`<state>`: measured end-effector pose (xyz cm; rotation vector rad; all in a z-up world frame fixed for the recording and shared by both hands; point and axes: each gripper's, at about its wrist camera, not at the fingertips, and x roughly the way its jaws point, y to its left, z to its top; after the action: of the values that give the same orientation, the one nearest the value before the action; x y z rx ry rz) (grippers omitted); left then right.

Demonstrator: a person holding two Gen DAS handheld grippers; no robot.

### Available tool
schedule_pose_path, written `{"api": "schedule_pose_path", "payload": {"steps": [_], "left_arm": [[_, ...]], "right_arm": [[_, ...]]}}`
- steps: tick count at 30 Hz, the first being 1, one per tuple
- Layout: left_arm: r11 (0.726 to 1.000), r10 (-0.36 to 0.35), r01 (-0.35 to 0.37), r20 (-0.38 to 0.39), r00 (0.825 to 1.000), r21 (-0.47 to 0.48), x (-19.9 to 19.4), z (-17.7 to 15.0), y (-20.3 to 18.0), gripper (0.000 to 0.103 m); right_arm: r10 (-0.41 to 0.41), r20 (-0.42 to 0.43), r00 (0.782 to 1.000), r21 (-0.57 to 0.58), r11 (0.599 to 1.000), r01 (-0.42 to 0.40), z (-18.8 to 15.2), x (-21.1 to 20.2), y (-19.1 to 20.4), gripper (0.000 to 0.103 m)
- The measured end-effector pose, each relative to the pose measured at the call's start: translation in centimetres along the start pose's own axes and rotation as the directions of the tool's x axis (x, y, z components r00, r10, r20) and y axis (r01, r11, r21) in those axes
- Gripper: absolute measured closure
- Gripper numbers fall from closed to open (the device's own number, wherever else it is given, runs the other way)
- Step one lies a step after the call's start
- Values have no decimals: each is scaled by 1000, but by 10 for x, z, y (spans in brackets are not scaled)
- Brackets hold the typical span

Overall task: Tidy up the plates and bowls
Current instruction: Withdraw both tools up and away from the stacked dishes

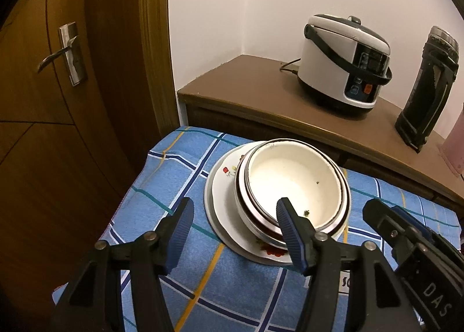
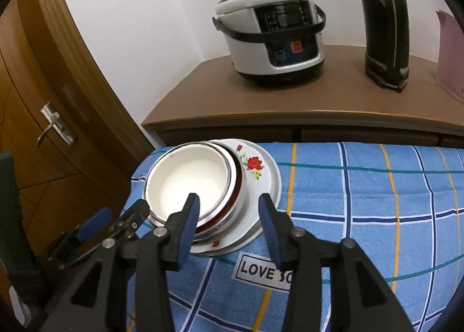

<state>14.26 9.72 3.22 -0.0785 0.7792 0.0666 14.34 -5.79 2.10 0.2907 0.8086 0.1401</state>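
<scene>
Two tools, left tool (image 1: 235, 214) and right tool (image 2: 229, 210), spread wide, holding nothing, flanking the stacked bowls (image 1: 293, 181).

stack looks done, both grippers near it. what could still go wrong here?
1. The bowls sit off-centre on the plates, nested unevenly; a nudge could tip them.
2. Both open grippers, left gripper and right gripper, hover right at the bowl rims and might clip them.
3. The stack sits near the edge of the checked cloth, by the door side.

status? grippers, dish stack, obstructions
Left gripper open, empty. Right gripper open, empty. Bowls nested on plates, checked cloth. Nothing blocking.
</scene>
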Motion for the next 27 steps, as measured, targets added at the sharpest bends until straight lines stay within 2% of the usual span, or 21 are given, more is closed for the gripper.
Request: {"api": "schedule_pose_path", "payload": {"steps": [4, 6, 8, 11, 16, 27], "left_arm": [[1000, 12, -12, 23, 1000, 15, -8, -3, -2, 39], [1000, 6, -7, 36, 999, 23, -13, -6, -3, 30], [999, 16, -19, 69, 997, 41, -20, -10, -6, 30], [997, 27, -34, 91, 995, 68, -27, -12, -8, 29], [999, 2, -6, 96, 995, 37, -35, -19, -3, 29], [999, 22, -30, 164, 986, 43, -56, -32, -1, 29]], "right_arm": [[-6, 25, 1000, 0, 1000, 6, -1, -9, 0, 56], [0, 37, 999, 0, 1000, 0, -3, -13, 0, 50], [9, 55, 998, -7, 1000, -9, -5, -18, 3, 40], [3, 88, 996, -27, 1000, -1, -10, -27, 8, 39], [20, 103, 995, -30, 999, -17, -15, -37, 10, 38], [16, 193, 981, -24, 1000, -11, -30, -63, 2, 34]]}}
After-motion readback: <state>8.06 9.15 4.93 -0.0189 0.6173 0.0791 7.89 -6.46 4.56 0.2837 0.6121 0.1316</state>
